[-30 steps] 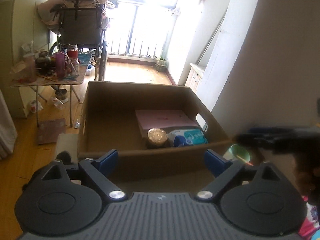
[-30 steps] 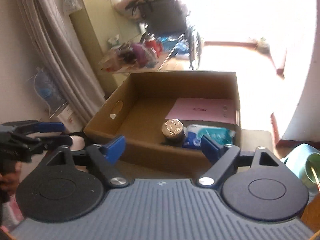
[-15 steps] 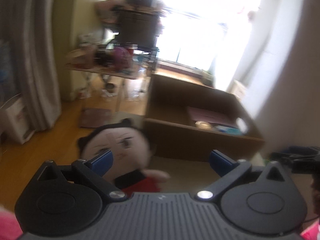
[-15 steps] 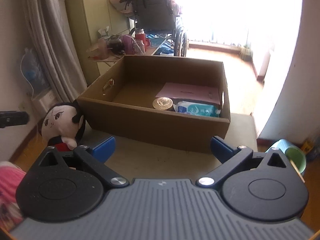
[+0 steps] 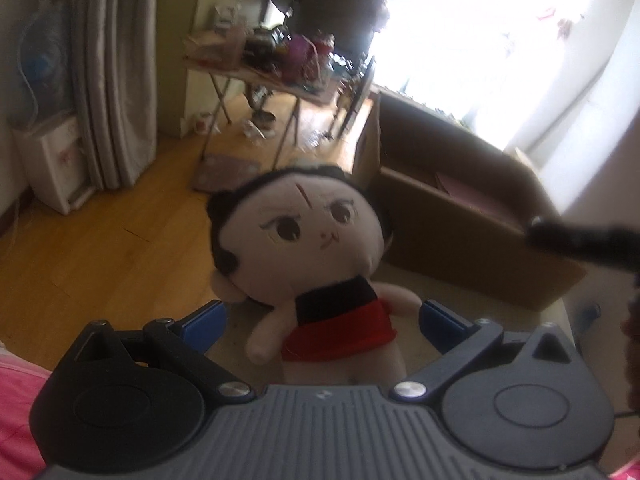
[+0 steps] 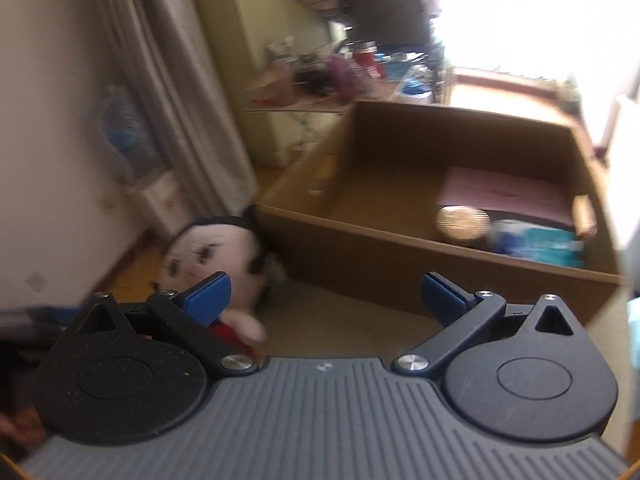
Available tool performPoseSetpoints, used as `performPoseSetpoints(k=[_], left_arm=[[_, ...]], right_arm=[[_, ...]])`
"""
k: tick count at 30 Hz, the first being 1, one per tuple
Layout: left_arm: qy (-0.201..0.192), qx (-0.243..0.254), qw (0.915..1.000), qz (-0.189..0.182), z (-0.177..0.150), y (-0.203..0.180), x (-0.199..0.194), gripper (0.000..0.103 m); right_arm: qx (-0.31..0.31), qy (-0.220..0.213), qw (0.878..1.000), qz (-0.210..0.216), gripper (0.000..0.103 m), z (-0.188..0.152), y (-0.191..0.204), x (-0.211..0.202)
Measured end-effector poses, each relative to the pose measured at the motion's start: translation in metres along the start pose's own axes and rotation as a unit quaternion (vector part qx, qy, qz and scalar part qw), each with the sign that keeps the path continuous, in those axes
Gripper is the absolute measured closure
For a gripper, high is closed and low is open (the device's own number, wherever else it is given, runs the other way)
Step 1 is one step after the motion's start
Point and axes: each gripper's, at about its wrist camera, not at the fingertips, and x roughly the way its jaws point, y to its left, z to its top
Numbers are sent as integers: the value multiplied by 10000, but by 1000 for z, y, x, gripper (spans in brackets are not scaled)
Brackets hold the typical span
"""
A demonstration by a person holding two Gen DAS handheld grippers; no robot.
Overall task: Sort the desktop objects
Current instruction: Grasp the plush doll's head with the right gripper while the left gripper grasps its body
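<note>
A plush doll (image 5: 304,248) with black hair and a red skirt lies on the table just left of the cardboard box (image 5: 472,240). My left gripper (image 5: 320,320) is open, its blue fingers on either side of the doll's body, not touching it. The doll also shows in the right wrist view (image 6: 216,260), at the box's (image 6: 400,256) near left corner. My right gripper (image 6: 324,296) is open and empty, in front of the box. The box holds a pink folder (image 6: 500,196), a gold-lidded jar (image 6: 462,222) and a blue tissue pack (image 6: 540,244).
The table edge runs just left of the doll, with wood floor (image 5: 100,248) below. A cluttered folding table (image 5: 280,68) and a wheelchair stand behind. Grey curtains (image 5: 116,72) hang at the left. The right gripper's dark body (image 5: 580,240) reaches in over the box's right end.
My left gripper has swung left from the box and closed in on the doll, which now sits between its open fingers. My right gripper has shifted left, with motion blur.
</note>
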Motion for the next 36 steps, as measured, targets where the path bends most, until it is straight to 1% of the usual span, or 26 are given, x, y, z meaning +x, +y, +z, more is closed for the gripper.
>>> performPoseSetpoints(k=[2,4,6,7,10,14,16,19,24,29,36], left_arm=[[111,2,9999,-69,-3,0,10,0],[224,-5,9997,-124,-4,0,20,0],[315,-3,9994,-147,-6,1,27,0],[355,8,9992,-167,-6,1,31,0],[475,39,9986,-219,-7,3,39,0],[606,91,9976,-325,-8,6,48,0],[720,62,9967,-378,-9,9,53,0],[780,118,9960,-423,-10,11,59,0],[850,253,9947,-510,-14,10,60,0],[875,126,9942,-618,-19,11,55,0],[1006,93,9928,-643,-32,8,39,0]], right_arm=[[209,120,9988,425,1,2,4,18],[520,375,9943,857,1,3,8,39],[738,638,9885,1159,1,3,11,60],[760,750,9866,1231,1,2,14,69],[730,1093,9819,1367,1,1,24,95],[639,1388,9760,1552,1,0,34,120],[655,1508,9734,1595,1,0,37,130],[740,1670,9683,1701,1,-1,39,144],[1034,2046,9501,2118,1,-5,44,159],[802,2090,9548,1958,1,-7,58,157],[695,2265,9498,2044,1,-18,64,149]])
